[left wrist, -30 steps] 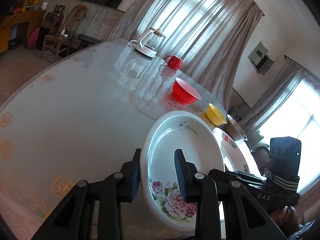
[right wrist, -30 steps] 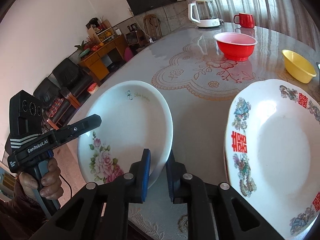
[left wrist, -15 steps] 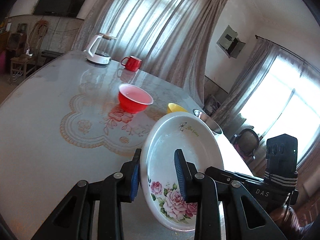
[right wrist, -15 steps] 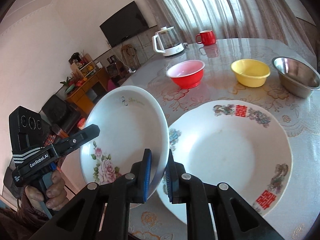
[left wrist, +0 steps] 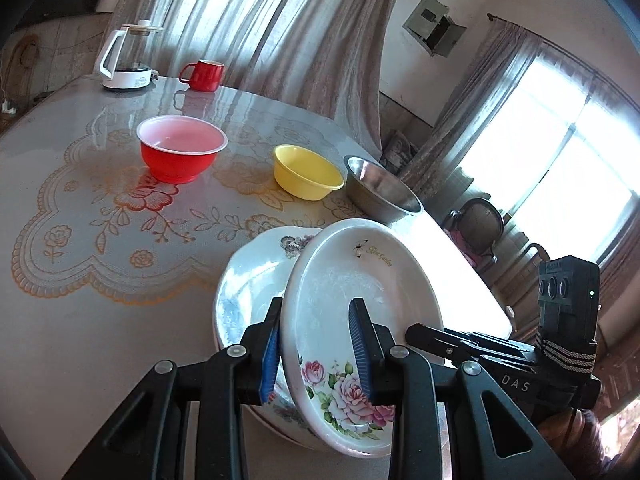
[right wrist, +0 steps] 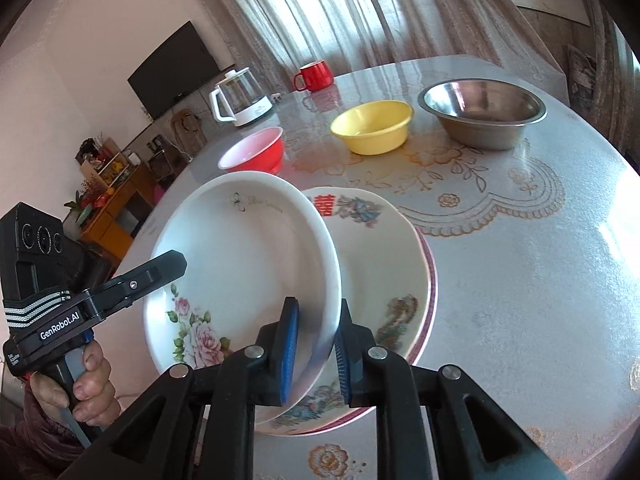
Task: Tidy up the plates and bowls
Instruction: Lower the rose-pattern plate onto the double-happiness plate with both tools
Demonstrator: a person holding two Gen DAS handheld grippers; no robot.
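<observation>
A white plate with pink roses [left wrist: 352, 312] is held tilted by both grippers just above a larger white plate with red characters [left wrist: 248, 284] that lies on the table. My left gripper [left wrist: 316, 344] is shut on its left rim. My right gripper [right wrist: 316, 344] is shut on its right rim; the rose plate [right wrist: 240, 264] and the larger plate [right wrist: 384, 264] show there too. A red bowl [left wrist: 180, 148], a yellow bowl [left wrist: 308, 172] and a steel bowl [left wrist: 380, 192] stand in a row beyond.
A glass kettle [left wrist: 128, 60] and a red mug [left wrist: 204, 74] stand at the far side of the round table [left wrist: 80, 240]. The table's right edge [left wrist: 460, 264] runs close beside the plates. Curtains and a window lie beyond.
Both grippers have carried the rose plate to the right, from beside the larger plate to over it, and lowered it close to that plate.
</observation>
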